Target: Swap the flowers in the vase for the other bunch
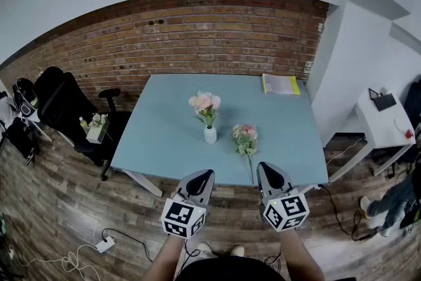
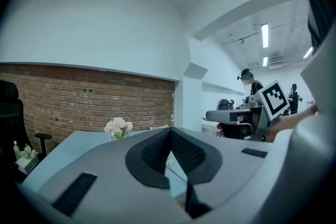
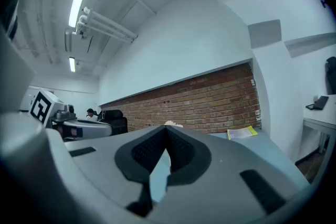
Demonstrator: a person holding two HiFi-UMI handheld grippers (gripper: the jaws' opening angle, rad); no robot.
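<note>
A small white vase stands near the middle of the light blue table with pale pink flowers in it; the same flowers show beyond the jaws in the left gripper view. The other bunch, pink with a long green stem, lies flat on the table to the vase's right. My left gripper and right gripper hover side by side at the table's near edge, both shut with nothing between the jaws. In the right gripper view only a pale flower top peeks above the jaws.
A yellow-green book lies at the table's far right corner. A brick wall stands behind it. A black office chair and a box of small plants sit left; a white side table stands right.
</note>
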